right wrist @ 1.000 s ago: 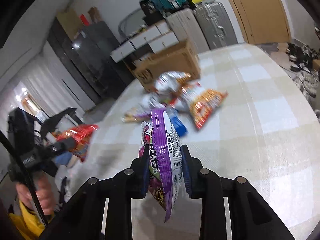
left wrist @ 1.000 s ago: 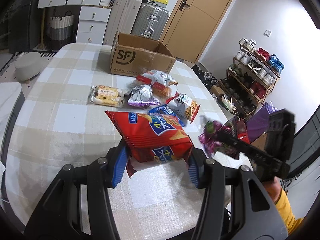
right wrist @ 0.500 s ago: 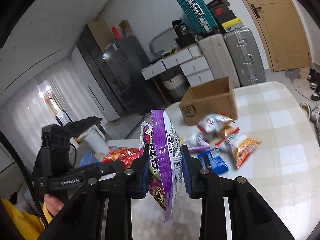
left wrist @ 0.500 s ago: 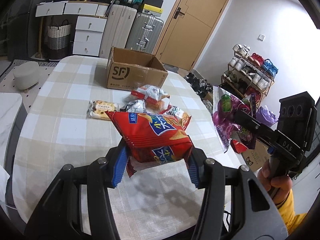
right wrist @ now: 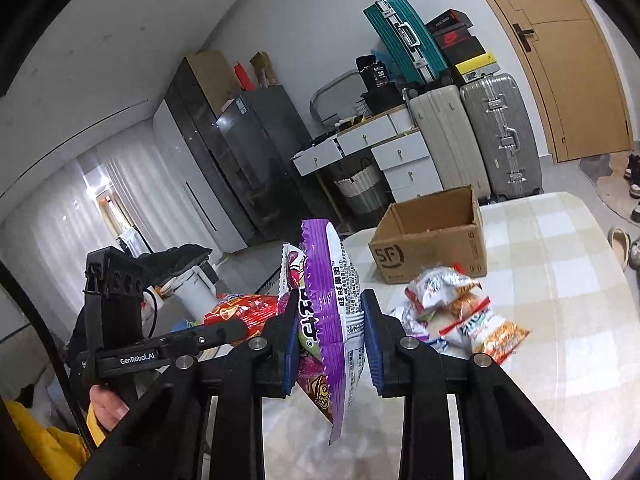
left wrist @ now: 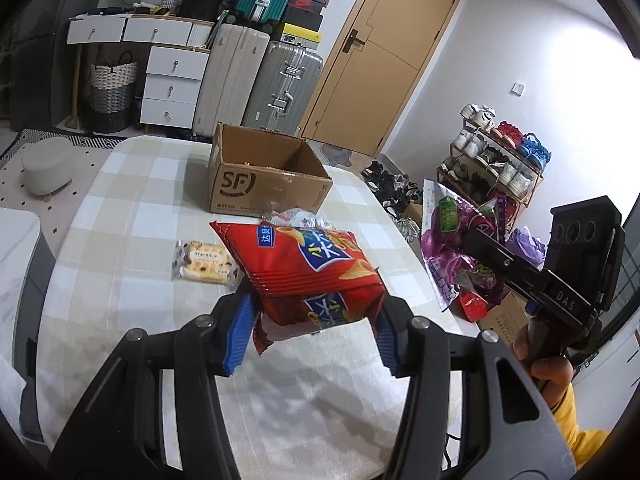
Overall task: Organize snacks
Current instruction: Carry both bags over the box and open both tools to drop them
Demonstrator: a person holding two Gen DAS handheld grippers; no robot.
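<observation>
We see a red chip bag (left wrist: pixel 308 272), puffed and tilted, clamped in the left tongs (left wrist: pixel 310 330) above the counter (left wrist: pixel 132 280). A purple snack bag (right wrist: pixel 330 320) hangs edge-on, pinched in the right tongs (right wrist: pixel 330 344). A biscuit pack (left wrist: pixel 202 262) lies flat; other packets (right wrist: pixel 460 312) cluster before the open cardboard box (left wrist: pixel 264 178).

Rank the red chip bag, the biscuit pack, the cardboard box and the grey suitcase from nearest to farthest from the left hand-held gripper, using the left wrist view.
1. Red chip bag: clamped in the left hand-held gripper.
2. Biscuit pack: on the table, left of the bag.
3. Cardboard box: open, at the table's far end.
4. Grey suitcase: standing beyond the table.
</observation>
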